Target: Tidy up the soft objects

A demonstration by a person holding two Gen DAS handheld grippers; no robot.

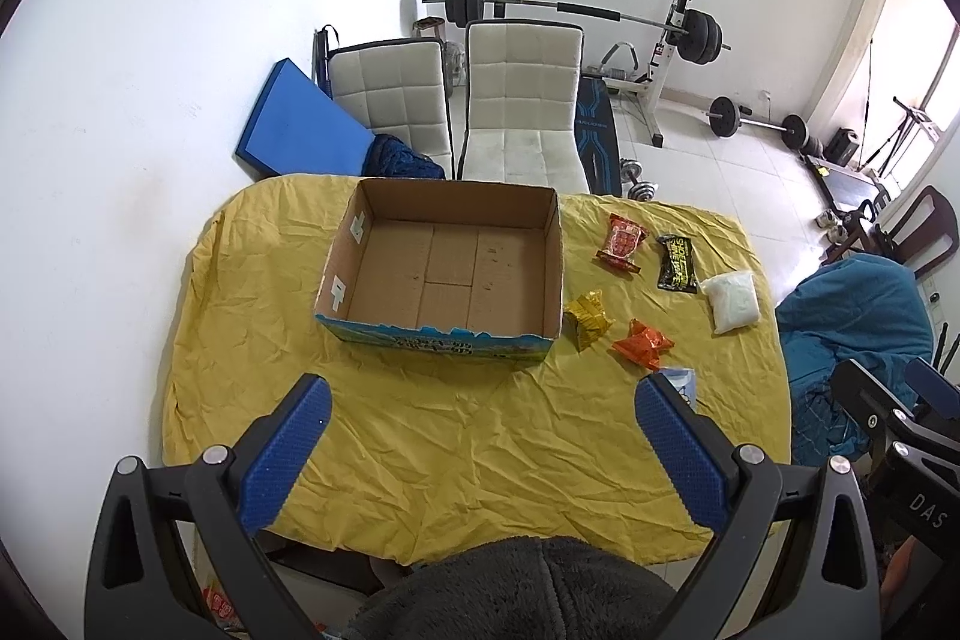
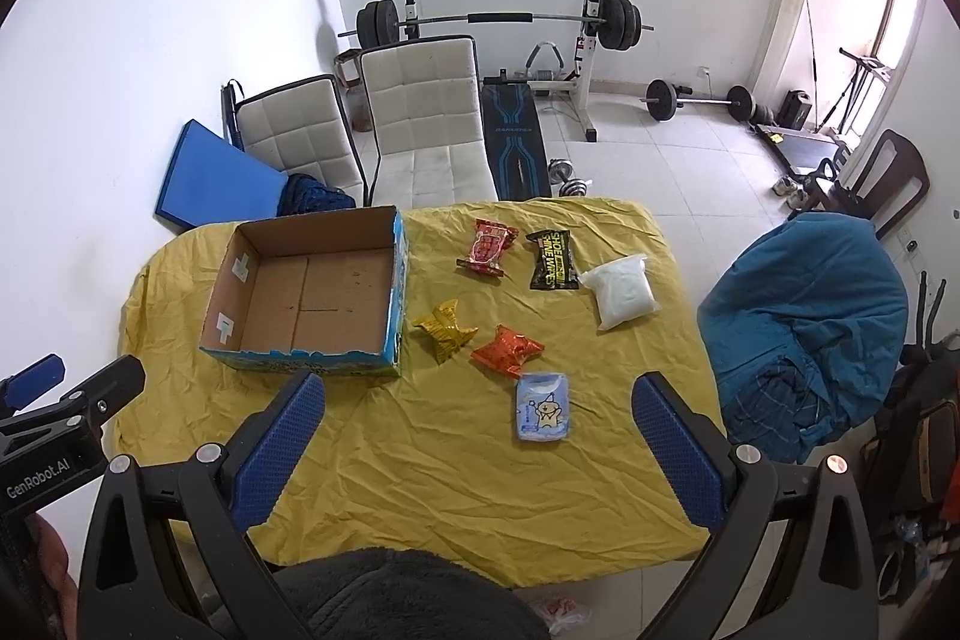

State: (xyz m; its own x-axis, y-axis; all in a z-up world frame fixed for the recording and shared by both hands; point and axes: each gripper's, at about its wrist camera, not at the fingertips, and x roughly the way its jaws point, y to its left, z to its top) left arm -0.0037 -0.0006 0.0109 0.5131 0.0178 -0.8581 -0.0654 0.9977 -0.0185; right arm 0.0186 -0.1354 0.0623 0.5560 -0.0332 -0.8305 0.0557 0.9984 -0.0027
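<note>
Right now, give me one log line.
left hand-held gripper open | right hand-held gripper open | box empty | six packets on cloth

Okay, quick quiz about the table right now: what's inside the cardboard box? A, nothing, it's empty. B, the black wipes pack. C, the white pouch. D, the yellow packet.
A: the cardboard box shows only its bare bottom, while the yellow packet, white pouch and black wipes pack all lie on the yellow cloth to its right.
</note>
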